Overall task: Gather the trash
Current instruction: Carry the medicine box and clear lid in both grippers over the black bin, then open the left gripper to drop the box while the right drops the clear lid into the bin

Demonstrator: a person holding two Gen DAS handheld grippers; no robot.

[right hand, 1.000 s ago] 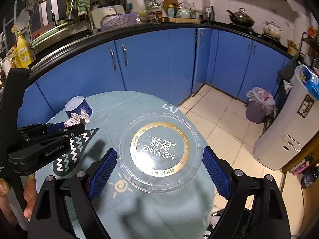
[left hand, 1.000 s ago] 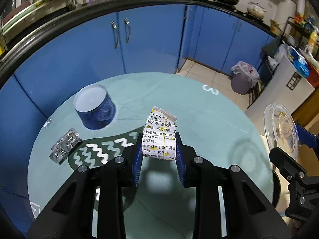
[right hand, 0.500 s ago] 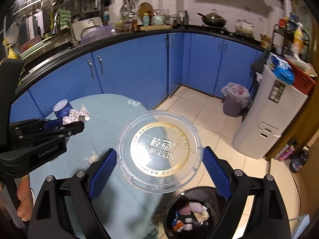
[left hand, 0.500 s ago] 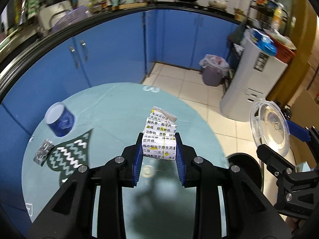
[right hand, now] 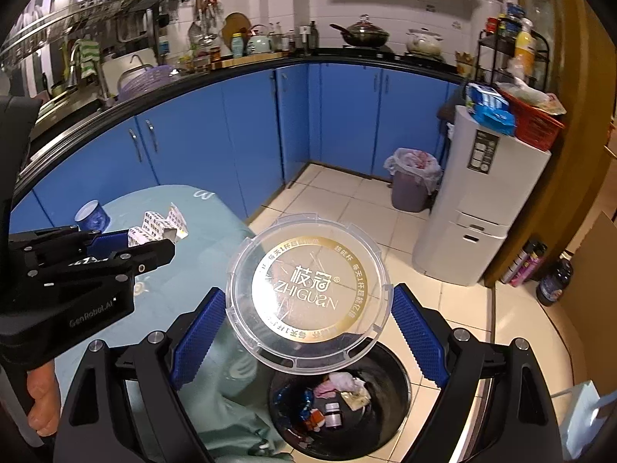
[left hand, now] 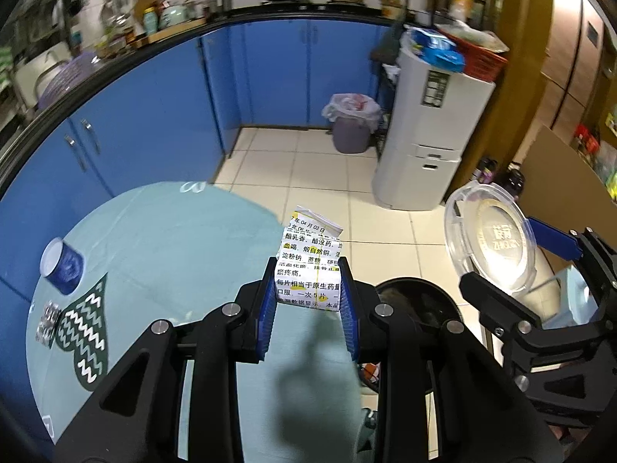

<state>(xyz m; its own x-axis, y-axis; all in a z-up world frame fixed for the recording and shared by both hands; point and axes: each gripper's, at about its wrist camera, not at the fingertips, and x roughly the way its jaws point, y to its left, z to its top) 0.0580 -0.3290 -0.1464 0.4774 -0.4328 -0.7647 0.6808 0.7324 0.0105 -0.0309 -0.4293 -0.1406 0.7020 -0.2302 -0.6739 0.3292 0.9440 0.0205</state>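
— Grippers over bin (right hand: 339, 405): left gripper (left hand: 308, 301) pinching folded leaflet (left hand: 310, 266), right gripper (right hand: 308, 320) clamping clear lid (right hand: 308, 293) by its rim.

— Handling? Leaflet light, crushable; lid stiff, probably slippery; best held edgewise.

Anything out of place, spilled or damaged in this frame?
Nothing spilled or broken. The folded leaflet in the left gripper is creased; the clear lid sits tilted in the right gripper above the black bin.

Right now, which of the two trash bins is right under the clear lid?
The black bin by the table, open and part-filled with trash, sits under the clear lid. The grey bin with a white bag stands far off by the blue cabinets.
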